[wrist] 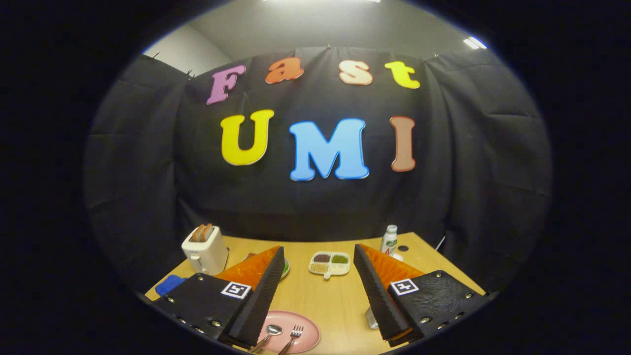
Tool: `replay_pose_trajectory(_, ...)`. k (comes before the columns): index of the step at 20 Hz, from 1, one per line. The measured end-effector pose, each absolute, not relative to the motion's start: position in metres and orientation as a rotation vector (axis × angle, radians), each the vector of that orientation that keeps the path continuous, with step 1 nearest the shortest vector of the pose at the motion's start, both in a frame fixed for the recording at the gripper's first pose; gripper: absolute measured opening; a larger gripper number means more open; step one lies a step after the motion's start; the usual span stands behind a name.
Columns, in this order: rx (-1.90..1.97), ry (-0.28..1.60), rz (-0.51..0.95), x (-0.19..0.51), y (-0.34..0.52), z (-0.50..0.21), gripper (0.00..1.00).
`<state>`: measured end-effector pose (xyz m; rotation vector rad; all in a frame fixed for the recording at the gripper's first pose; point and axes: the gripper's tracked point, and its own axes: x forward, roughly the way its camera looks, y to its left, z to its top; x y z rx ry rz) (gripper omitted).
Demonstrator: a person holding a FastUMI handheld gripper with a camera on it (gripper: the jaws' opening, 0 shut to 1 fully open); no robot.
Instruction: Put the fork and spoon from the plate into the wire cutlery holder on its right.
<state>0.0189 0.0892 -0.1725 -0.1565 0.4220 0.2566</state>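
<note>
The spoon and fork lie side by side on the pink plate, near the left finger's base. The gripper hangs above the table with fingers spread wide — nothing held, nothing touched. Beyond them sit a divided dish, a toaster and a bottle.

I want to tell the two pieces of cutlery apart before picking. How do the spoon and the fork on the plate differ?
The spoon ends in a rounded bowl, while the fork ends in separate prongs. The spoon lies nearer one finger of the open gripper; the fork lies beside it, further toward the middle of the pink plate. Both are shiny metal, rest on the plate with heads pointing away, and neither is held.
</note>
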Motion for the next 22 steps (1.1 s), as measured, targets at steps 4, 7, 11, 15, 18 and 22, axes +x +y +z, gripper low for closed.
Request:
replay_pose_trajectory(4,-0.153,0.678,0.325,-0.004,0.097,-0.251,0.87)
replay_pose_trajectory(7,-0.185,0.823,0.343,-0.023,0.095,-0.299,0.87)
replay_pose_trajectory(11,-0.157,1.043,0.343,-0.058,0.095,-0.358,0.83)
replay_pose_trajectory(15,-0.173,1.212,0.338,-0.087,0.090,-0.405,0.68)
replay_pose_trajectory(18,-0.221,1.280,0.346,-0.101,0.087,-0.426,0.67)
replay_pose_trajectory(22,-0.238,1.347,0.332,-0.113,0.084,-0.449,0.68)
